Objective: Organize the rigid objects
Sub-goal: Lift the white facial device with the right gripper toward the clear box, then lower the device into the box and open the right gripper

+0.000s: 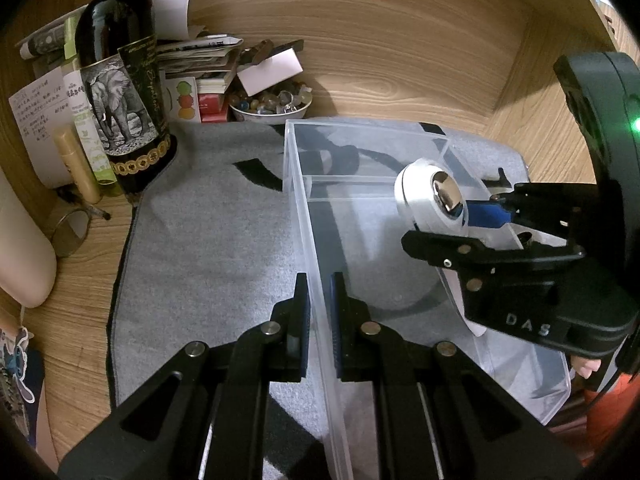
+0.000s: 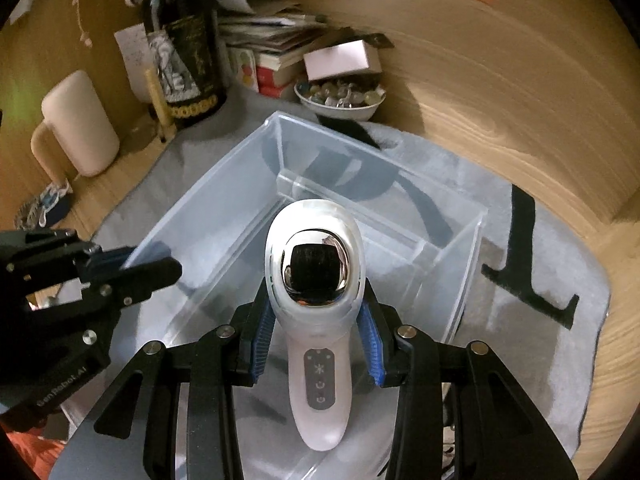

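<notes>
A clear plastic organizer box (image 1: 304, 216) with inner dividers stands on a grey cloth. My left gripper (image 1: 319, 320) is shut on the box's left wall; it also shows in the right wrist view (image 2: 154, 262). My right gripper (image 2: 316, 312) is shut on a white handheld device (image 2: 316, 280) with a chrome oval head and holds it over the box (image 2: 224, 184). The device (image 1: 432, 200) and right gripper (image 1: 492, 232) show at the right of the left wrist view.
A dark wine bottle (image 1: 120, 92) with an elephant label, stacked papers and a bowl of stones (image 1: 272, 106) stand at the back. A cream mug (image 2: 76, 124) stands at the left. Wooden walls enclose the back and right.
</notes>
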`<state>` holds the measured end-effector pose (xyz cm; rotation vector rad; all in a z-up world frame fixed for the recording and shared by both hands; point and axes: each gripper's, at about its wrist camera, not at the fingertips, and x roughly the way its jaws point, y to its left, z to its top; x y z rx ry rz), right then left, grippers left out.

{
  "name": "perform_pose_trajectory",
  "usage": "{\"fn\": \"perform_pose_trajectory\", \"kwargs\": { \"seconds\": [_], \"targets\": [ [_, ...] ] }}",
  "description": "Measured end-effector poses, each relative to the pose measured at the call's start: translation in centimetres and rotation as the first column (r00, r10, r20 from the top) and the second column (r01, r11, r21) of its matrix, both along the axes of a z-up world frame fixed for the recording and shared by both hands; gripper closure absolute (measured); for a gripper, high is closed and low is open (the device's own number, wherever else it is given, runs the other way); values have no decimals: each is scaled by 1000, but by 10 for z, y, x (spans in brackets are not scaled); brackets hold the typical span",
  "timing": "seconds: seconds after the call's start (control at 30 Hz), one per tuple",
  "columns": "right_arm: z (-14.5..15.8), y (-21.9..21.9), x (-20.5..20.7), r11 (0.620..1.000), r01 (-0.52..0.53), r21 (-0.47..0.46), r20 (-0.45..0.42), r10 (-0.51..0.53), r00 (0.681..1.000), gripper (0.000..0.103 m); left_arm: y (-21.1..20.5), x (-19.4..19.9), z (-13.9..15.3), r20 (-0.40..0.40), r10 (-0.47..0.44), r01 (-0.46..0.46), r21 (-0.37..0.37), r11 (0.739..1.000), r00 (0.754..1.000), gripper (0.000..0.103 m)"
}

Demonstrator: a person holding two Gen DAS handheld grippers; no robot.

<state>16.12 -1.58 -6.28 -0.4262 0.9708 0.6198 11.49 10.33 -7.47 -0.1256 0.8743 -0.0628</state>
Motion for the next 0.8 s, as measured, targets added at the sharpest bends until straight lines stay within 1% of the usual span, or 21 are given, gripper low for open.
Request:
{"fn": "perform_pose_trajectory", "kwargs": {
  "seconds": [0.2,0.3,0.37,0.4,0.43,0.5,0.63,0.8],
  "targets": [
    [-2,1,0,1000,8,-10,7,-8,1000,66,-1,0,0,-2,3,-3,0,1000,1000,93],
    [3,-1,0,1000,17,3,24,-17,1000,57,-1,0,0,-5,4,-4,-3,1000,1000,93],
    [10,-3,-2,999,21,25,48,-22,999,40,-2,0,-1,-4,4,-4,0,1000,1000,93],
    [14,-4,-3,999,23,38,64,-25,998,37,-2,0,-1,-3,4,-4,2,1000,1000,93],
    [17,-6,-4,999,25,46,79,-28,996,35,-2,-1,-1,-4,5,-5,3,1000,1000,93],
    [24,-9,-7,998,29,52,103,-35,994,34,-2,-1,-1,-5,5,-5,2,1000,1000,93],
    [33,-13,-11,997,44,68,142,-53,988,22,-2,0,0,-6,6,-6,1,1000,1000,93],
    [47,-24,-15,992,68,104,183,-86,979,22,-2,0,0,-9,7,-7,5,1000,1000,93]
  ]
}}
